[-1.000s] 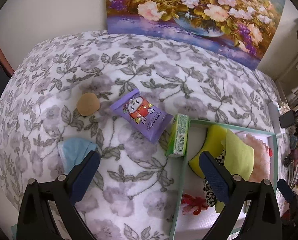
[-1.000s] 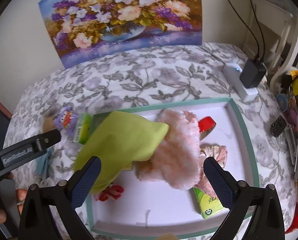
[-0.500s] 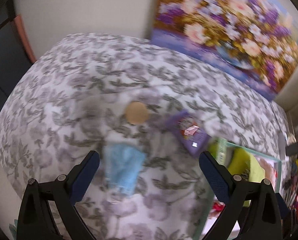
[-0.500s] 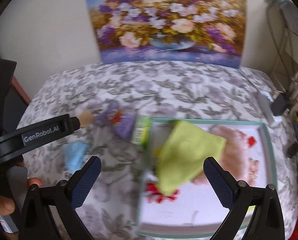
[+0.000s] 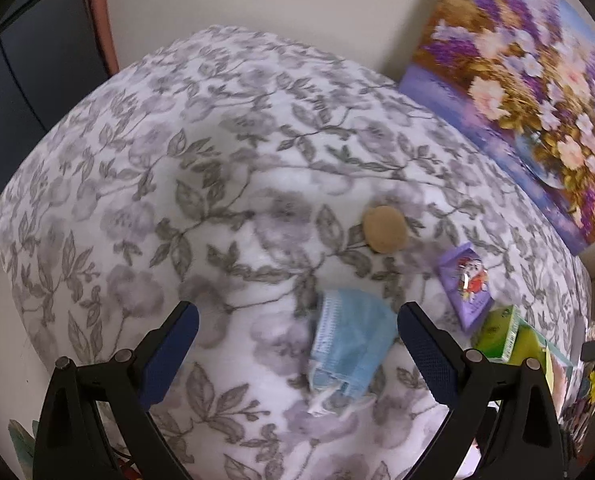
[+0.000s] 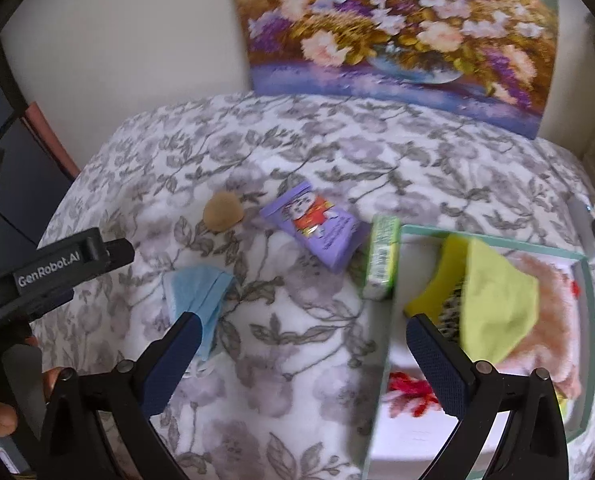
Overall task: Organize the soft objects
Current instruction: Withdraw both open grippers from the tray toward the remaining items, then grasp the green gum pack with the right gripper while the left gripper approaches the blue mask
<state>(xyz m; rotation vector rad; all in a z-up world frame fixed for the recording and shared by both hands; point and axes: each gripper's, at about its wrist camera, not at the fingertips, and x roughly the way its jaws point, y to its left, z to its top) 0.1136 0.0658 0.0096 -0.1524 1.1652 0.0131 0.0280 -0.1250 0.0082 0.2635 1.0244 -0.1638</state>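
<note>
Floral grey-and-white bedspread (image 5: 225,184) filled my feeds; I had both tongs, left gripper (image 5: 297,356) and right gripper (image 6: 301,360), spread empty above a crumpled blue face mask (image 5: 349,344).

The only lettering that reads clearly is "GenRobot.AI", in white on the black plastic body of the left gripper (image 6: 53,270), seen at the left edge of the right wrist view. The purple foil snack packet with a cartoon figure in red (image 6: 315,226) carries a few lines of small print beneath the figure, too blurred to read. The green rectangular cardboard box (image 6: 381,258) also bears print, likewise illegible.
</note>
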